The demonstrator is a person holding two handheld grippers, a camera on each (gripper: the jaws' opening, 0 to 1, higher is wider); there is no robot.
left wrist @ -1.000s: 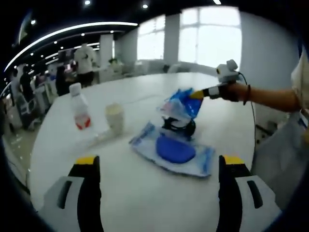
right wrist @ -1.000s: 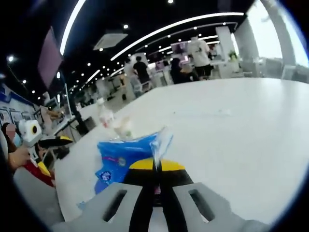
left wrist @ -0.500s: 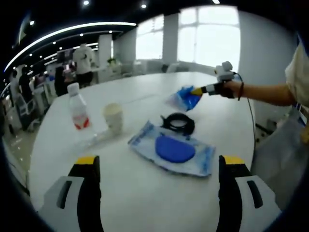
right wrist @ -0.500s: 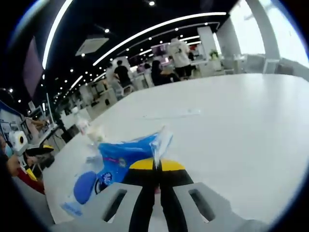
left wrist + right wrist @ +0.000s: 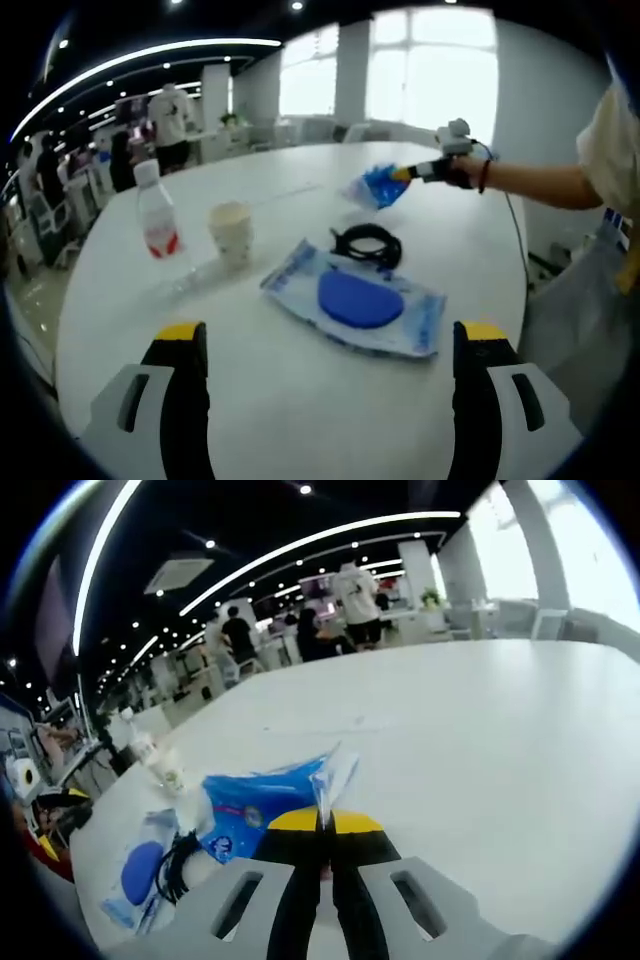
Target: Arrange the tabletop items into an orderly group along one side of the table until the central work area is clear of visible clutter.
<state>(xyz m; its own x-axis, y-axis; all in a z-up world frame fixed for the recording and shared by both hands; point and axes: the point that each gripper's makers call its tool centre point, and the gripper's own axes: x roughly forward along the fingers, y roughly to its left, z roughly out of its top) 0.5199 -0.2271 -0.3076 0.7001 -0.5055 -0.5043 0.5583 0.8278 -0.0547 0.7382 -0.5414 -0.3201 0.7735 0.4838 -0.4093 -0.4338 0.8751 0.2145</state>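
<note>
Meanwhile the right gripper (image 5: 323, 825) jaws pinch a crinkly blue plastic pouch (image 5: 262, 802); the left gripper (image 5: 325, 350) jaws stand spread.

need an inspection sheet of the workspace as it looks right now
Surface: white table, bare near the left gripper.
Job's things: small blue packet held above the table; large blue pouch lying flat; plastic bottle and paper cup upright, side by side.
Clutter: nothing seen beyond these.
Grippers: left gripper open, holding nothing; right gripper shut on the small blue packet.
Cables: black coiled cable beside the large blue pouch's far edge.
Surroundings: open office, ceiling light strips, bright windows, people standing in the background.
</note>
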